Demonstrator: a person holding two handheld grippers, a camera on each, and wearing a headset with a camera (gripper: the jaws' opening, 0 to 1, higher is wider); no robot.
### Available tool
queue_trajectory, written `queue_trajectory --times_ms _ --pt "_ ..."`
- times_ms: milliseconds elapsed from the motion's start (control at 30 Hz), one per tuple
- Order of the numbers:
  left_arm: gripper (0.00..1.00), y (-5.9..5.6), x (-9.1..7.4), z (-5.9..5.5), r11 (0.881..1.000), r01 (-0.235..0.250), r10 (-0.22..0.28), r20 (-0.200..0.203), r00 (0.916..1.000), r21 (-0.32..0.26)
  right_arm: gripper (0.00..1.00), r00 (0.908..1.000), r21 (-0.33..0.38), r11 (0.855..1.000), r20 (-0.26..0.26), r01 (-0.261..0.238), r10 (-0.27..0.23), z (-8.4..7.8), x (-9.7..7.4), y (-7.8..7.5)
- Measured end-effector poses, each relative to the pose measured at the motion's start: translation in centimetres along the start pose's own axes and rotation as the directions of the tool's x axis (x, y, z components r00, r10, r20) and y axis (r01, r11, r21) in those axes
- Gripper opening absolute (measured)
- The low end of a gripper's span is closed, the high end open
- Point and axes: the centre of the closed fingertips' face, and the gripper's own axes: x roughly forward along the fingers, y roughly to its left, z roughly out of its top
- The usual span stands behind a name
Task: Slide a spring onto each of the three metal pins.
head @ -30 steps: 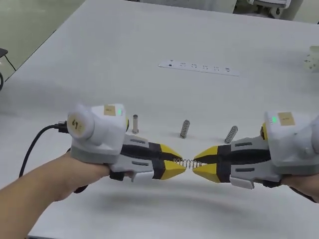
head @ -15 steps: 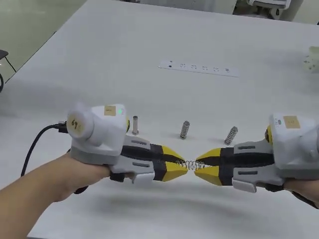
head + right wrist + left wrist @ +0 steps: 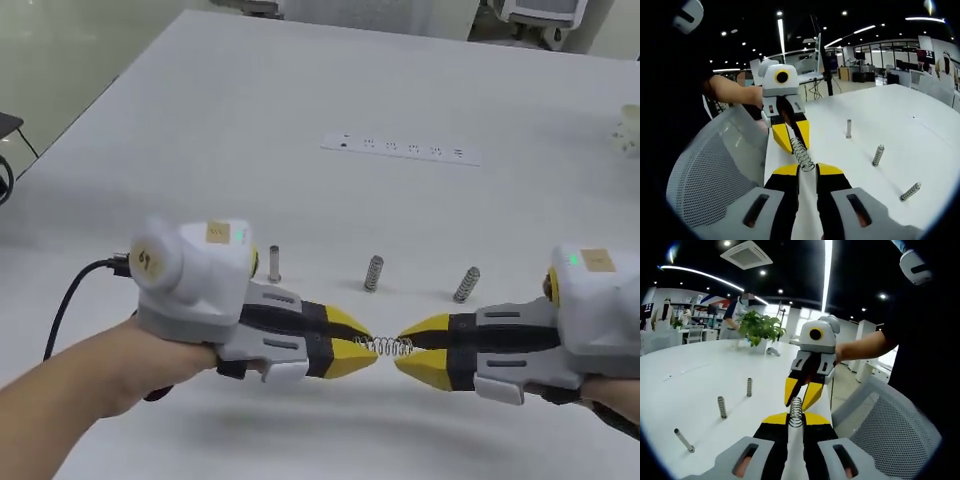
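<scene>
Our right tongs [image 3: 402, 348] have drawn slightly away from the left tongs [image 3: 370, 345], each pinching an end of the spring [image 3: 387, 346] held above the tabletop [image 3: 300, 120]. We judge it light, springy, easily flicked away; grip its end coils firmly.

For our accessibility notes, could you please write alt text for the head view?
The left gripper and right gripper meet tip to tip above a white table, their fingers pinching opposite ends of one small spring. Behind stand a bare pin, a standing spring and a tilted spring.
</scene>
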Motion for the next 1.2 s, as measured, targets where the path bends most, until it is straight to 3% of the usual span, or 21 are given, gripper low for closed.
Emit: queue_trajectory --times_ms 700,967,1200 --pt "0.01 0.1 -0.2 -0.3 1.0 -0.007 0.007 -0.011 0.9999 -0.003 0.09 1.0 -0.043 0.999 0.003 -0.003 0.003 1.7 0.1 0.4" --pt "0.01 0.0 0.1 -1.2 0.999 -0.018 0.019 -0.05 0.9986 0.029 0.08 0.9982 -0.066 0.998 0.055 -0.019 0.023 3.5 0.4 0.9" --pt "0.01 -0.5 0.6 -1.6 0.999 0.001 0.001 -0.066 0.9978 0.033 0.08 0.9975 -0.136 0.99 0.052 -0.04 0.047 4.5 1.3 2.0"
